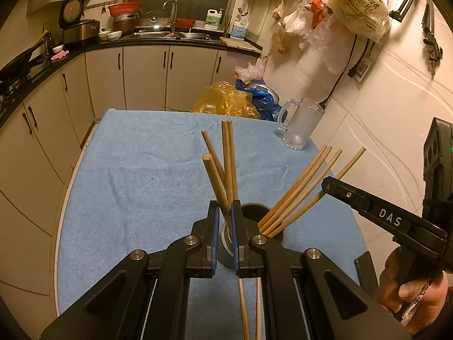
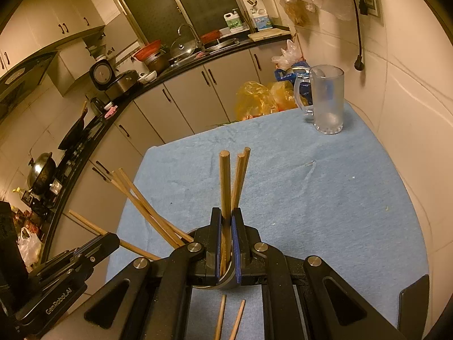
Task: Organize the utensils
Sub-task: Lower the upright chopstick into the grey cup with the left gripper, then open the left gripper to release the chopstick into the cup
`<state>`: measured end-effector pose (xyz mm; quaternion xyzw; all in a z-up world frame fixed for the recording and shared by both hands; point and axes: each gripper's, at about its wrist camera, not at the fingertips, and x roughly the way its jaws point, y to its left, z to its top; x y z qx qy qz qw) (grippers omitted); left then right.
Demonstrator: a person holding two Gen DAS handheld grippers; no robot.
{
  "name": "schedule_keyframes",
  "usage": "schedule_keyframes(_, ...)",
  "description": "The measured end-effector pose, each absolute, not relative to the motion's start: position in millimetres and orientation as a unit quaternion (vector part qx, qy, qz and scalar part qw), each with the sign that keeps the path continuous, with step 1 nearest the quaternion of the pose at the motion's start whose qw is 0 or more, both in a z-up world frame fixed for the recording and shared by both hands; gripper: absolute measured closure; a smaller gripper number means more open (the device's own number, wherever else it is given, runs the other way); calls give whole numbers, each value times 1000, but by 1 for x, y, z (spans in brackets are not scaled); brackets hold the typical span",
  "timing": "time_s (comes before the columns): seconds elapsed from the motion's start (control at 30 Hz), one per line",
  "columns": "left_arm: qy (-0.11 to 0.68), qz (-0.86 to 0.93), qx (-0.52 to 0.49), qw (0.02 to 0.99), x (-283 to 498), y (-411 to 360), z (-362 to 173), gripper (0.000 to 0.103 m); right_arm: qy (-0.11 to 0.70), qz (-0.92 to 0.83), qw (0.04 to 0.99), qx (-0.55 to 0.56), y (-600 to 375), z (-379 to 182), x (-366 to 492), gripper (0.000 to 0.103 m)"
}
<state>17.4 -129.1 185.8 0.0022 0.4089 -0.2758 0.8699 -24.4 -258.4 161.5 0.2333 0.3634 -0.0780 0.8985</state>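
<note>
The blue towel [image 1: 141, 184] covers the table under and ahead of both claws. The left gripper [image 1: 225, 212] has its blue-padded jaws drawn to a narrow slot and pinched on the left bundle of chopsticks [image 1: 226, 170]. Those four sticks rise straight ahead of the claw, long axes near upright, blunt ends up and fanned slightly apart, lower ends down in the dark cylindrical holder [image 1: 254, 209] just beyond the fingertips. Below the claw, two loose chopsticks [image 1: 243, 311] lie flat on the towel, running lengthwise toward the camera. To the right of the claw, the right bundle of chopsticks [image 1: 300, 189] leans out of the same holder, four sticks slanting up and to the right. One finger of the right gripper [image 2: 226, 226] meets them from the right side, with the person's hand [image 1: 410, 291] on its handle. In the right wrist view, that claw is likewise nearly closed and clamped on its bundle, which stands near upright between the pads with blunt ends up. The left bundle slants up and to the left there, beside the other claw. Far ahead and to the right, a frosted glass mug [image 2: 327, 99] stands upright on the towel.
</note>
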Motion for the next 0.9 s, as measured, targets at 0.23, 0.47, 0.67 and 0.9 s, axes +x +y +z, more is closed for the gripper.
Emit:
schedule_keyframes(0.23,407,-271,-1,872,17,-127,187,95,358,-81,900,234,-260,167,-29,95)
schedule_keyframes(0.47,404,-271,-7,874,16,-125,191,95,347,-83,903,240,-262,177,-42,95)
schedule_keyframes(0.67,395,-270,-10,878,11,-121,199,80,342,-88,901,250,-262,185,-57,93)
schedule_keyframes(0.9,385,-270,-13,883,1,-113,212,80,345,-94,896,262,-259,187,-80,88)
